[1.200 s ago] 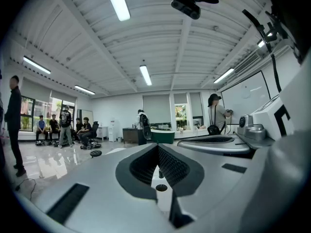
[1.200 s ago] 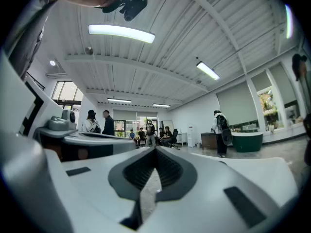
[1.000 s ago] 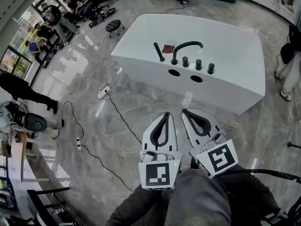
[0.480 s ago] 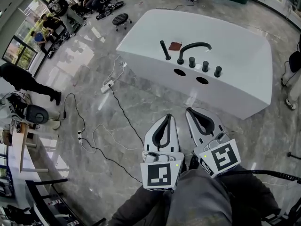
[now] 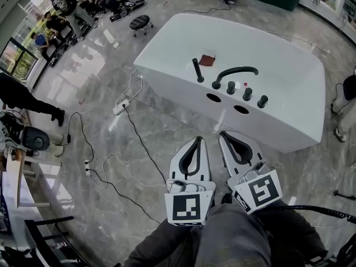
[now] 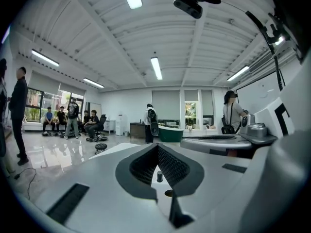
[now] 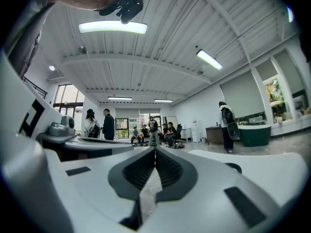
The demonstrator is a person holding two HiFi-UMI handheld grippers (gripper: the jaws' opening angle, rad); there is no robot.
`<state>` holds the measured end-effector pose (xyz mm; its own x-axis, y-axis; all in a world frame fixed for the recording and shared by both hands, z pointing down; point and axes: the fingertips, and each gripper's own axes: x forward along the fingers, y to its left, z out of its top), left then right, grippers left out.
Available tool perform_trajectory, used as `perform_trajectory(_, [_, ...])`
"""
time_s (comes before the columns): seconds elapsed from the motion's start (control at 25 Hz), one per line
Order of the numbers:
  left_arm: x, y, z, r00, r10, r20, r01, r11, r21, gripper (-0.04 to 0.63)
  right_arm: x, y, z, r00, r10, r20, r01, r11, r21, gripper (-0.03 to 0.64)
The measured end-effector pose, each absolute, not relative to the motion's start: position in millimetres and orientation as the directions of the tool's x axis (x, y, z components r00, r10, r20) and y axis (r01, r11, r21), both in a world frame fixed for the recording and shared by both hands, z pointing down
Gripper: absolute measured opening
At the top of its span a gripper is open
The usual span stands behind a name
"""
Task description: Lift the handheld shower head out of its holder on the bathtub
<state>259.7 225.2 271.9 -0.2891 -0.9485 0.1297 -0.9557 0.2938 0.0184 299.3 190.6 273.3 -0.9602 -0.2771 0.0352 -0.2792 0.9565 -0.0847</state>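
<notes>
A white bathtub (image 5: pixel 289 82) stands ahead on the marble floor. On its near rim the black handheld shower head (image 5: pixel 197 70) stands upright in its holder. To its right are a curved black spout (image 5: pixel 236 71) and three black knobs (image 5: pixel 247 93). My left gripper (image 5: pixel 197 140) and right gripper (image 5: pixel 222 133) are side by side, well short of the tub. Both are shut with nothing in them. In the left gripper view the left gripper (image 6: pixel 157 146) points at the tub's rim, and a small black fitting (image 6: pixel 159 176) shows through its jaws. The right gripper (image 7: pixel 155 149) points roughly level across the room.
Black cables (image 5: pixel 139 135) and a white power strip (image 5: pixel 120 107) lie on the floor left of the tub. A black stool (image 5: pixel 138 24) stands beyond the tub. People sit at the far left, one person (image 5: pixel 22 96) stands at the left edge and another (image 5: pixel 347 93) at the right.
Both grippers have moved forward together toward the bathtub. The tub now sits lower and nearer in the head view. Both grippers have stayed shut.
</notes>
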Motion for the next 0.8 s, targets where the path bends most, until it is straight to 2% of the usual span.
perform_trajectory(0.48, [162,177,279,-0.282,-0.948,0.148,-0.955,0.293,0.053,0.003,202,141,283,-0.958,-0.274,0.087,-0.282,0.954,-0.099,0.005])
perform_trajectory(0.8, [103,152,281,-0.29,-0.947,0.141,-0.952,0.3,0.058,0.003,142,111,280,-0.959,-0.273,0.074,-0.279,0.957,-0.083,0.005])
